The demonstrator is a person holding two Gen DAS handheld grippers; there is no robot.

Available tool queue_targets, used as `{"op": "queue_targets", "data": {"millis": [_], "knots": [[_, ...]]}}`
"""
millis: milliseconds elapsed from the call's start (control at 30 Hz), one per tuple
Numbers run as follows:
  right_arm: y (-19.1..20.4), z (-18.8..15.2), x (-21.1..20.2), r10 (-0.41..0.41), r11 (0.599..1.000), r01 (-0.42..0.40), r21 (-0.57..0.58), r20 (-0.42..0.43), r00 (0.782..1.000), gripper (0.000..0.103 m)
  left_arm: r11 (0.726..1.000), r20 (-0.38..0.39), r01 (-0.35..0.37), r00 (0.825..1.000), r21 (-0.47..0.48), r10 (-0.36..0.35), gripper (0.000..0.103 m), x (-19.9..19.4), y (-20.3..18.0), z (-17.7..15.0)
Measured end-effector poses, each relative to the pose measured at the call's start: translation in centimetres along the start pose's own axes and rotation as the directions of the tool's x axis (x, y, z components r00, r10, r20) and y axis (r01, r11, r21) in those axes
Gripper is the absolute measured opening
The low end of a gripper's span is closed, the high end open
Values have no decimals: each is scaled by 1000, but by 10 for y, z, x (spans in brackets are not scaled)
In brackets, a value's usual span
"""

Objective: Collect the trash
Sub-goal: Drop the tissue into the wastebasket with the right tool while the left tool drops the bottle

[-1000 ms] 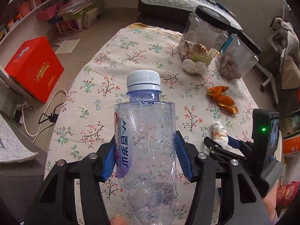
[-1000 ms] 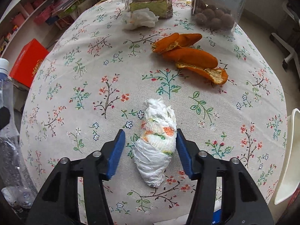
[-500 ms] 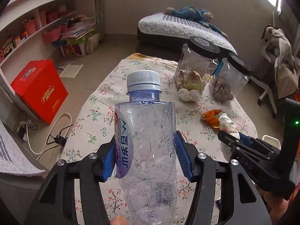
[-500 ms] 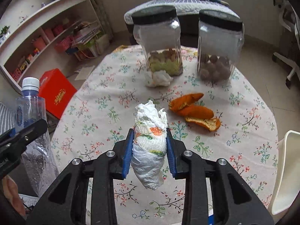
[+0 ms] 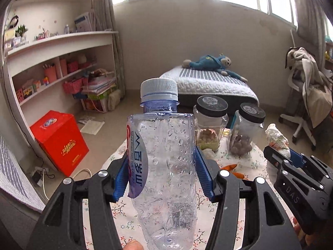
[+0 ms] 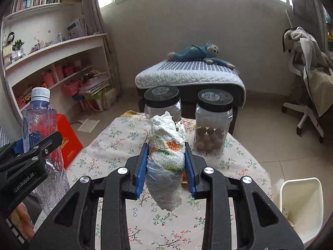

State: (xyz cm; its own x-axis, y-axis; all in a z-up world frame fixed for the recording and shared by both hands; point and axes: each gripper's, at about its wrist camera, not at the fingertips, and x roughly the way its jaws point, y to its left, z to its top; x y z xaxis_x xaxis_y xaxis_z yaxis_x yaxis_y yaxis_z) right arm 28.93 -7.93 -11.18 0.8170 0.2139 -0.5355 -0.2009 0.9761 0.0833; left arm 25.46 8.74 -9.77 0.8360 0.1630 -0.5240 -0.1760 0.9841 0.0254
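My left gripper (image 5: 161, 177) is shut on an empty clear plastic bottle (image 5: 164, 166) with a white cap, held upright above the floral table (image 5: 239, 189). My right gripper (image 6: 165, 165) is shut on a crumpled white tissue wad (image 6: 166, 156) with orange and green stains, lifted above the table (image 6: 116, 145). The bottle also shows at the left of the right wrist view (image 6: 39, 129), and the tissue at the right of the left wrist view (image 5: 276, 138). Orange peels (image 5: 231, 169) lie on the table, mostly hidden. A small white tissue (image 5: 207, 152) lies by the jars.
Two clear jars with black lids (image 6: 162, 104) (image 6: 214, 120) stand at the table's far side. A white bin (image 6: 301, 206) stands on the floor at the right. A red box (image 5: 59, 141), shelves, a bed and an office chair (image 6: 308, 95) surround the table.
Both grippers have risen and tilted up from the table. The right gripper closed on the tissue wad and lifted it; the left kept hold of the bottle.
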Motion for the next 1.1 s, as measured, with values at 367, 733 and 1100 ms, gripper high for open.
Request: {"op": "queue_targets", "data": {"millis": [367, 733, 1100], "knots": [[-42, 14, -50, -136, 990, 141, -18, 156, 978, 30, 999, 148, 40, 988, 25, -43, 56, -34, -61, 8], [-139, 10, -96, -335, 942, 321, 102, 177, 926, 31, 982, 153, 148, 974, 122, -166, 56, -46, -130, -5], [-240, -18, -108, -494, 850, 479, 222, 17, 869, 32, 954, 123, 239, 957, 184, -263, 56, -54, -190, -20]]}}
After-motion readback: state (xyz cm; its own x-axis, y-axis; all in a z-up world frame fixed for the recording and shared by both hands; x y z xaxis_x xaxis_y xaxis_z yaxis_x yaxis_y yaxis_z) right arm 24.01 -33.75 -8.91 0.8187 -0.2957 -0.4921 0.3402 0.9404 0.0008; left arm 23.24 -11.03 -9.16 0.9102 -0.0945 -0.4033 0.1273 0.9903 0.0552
